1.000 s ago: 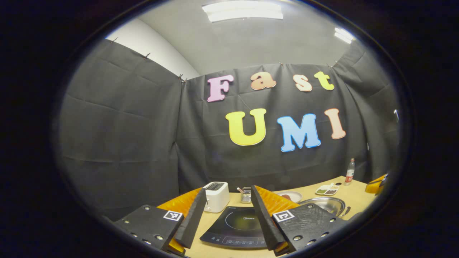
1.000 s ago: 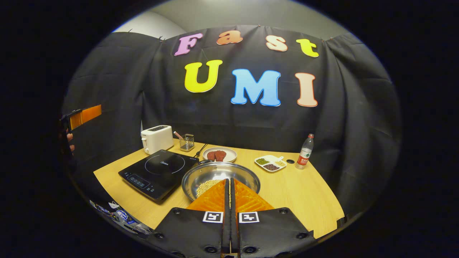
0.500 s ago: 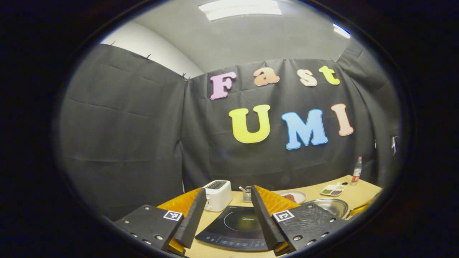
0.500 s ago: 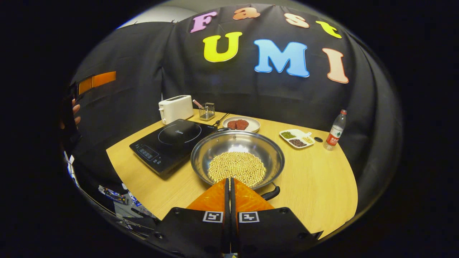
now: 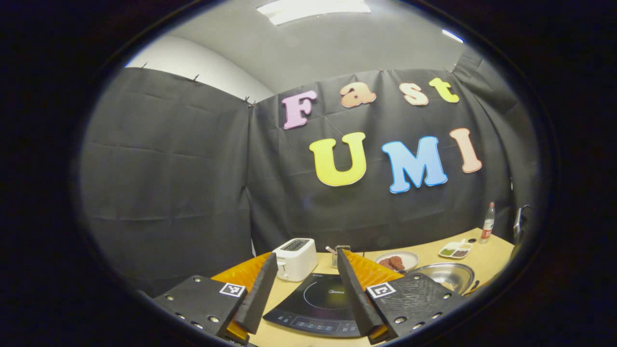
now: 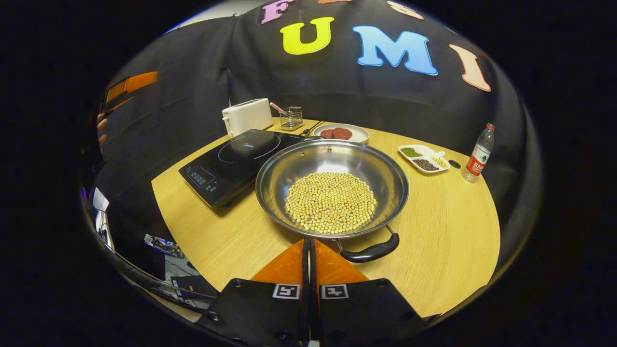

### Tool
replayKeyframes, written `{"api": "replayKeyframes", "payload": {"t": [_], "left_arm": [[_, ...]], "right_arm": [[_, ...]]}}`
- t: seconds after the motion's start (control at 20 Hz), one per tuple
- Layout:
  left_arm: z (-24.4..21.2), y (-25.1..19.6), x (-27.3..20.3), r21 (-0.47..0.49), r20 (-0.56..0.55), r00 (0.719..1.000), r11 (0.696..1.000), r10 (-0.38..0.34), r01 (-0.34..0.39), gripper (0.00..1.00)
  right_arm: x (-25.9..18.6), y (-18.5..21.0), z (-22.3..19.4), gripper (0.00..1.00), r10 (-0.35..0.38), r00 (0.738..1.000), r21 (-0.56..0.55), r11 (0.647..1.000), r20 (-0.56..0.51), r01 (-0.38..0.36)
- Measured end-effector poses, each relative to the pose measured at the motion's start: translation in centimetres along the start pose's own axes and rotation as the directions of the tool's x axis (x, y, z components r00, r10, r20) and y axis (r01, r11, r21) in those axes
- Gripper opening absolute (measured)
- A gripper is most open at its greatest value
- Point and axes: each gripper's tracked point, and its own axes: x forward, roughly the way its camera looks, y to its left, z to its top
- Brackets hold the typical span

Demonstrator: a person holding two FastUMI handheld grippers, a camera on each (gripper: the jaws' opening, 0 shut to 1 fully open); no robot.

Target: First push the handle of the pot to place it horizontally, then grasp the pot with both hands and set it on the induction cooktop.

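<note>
- The table (image 6: 448, 241) carries everything.
- The pot (image 6: 332, 168) of beans (image 6: 330, 202) sits on it, just beside the cooktop (image 6: 241, 156) — one black handle (image 6: 371, 251) points toward the right gripper (image 6: 308, 248).
- Right gripper: fingers pressed together, holding nothing, near that handle.
- Left gripper (image 5: 303, 289): fingers wide apart, raised above the cooktop (image 5: 320, 303).

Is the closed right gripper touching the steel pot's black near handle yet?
Apart. In the right gripper view, the right gripper sits beside the black near handle of the steel pot, with bare wooden table showing between them.
</note>
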Motion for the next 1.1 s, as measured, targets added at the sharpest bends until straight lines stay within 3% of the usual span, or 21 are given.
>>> {"api": "replayKeyframes", "payload": {"t": [0.15,0.3,0.55,1.1], "left_arm": [[-0.3,-0.2,-0.1,0.007,-0.005,1.0,1.0,0.005,-0.005,0.73],[-0.3,-0.3,0.0,0.007,-0.014,1.0,1.0,0.01,-0.01,0.73],[-0.4,-0.5,0.1,0.004,-0.018,1.0,1.0,0.012,-0.012,0.73],[-0.6,-2.3,1.1,0.001,-0.023,1.0,1.0,0.006,-0.006,0.73]], "right_arm": [[1.0,-0.6,-0.4,0.05,0.001,0.999,0.017,1.0,-0.037,0.0],[1.7,-1.4,-0.5,0.0,-0.008,0.999,0.027,1.0,-0.052,0.01],[1.9,-1.9,-0.7,0.02,0.001,0.998,0.056,0.998,-0.066,0.003],[1.4,-5.7,-0.7,0.02,-0.059,0.996,0.078,0.995,-0.07,0.064]]}}
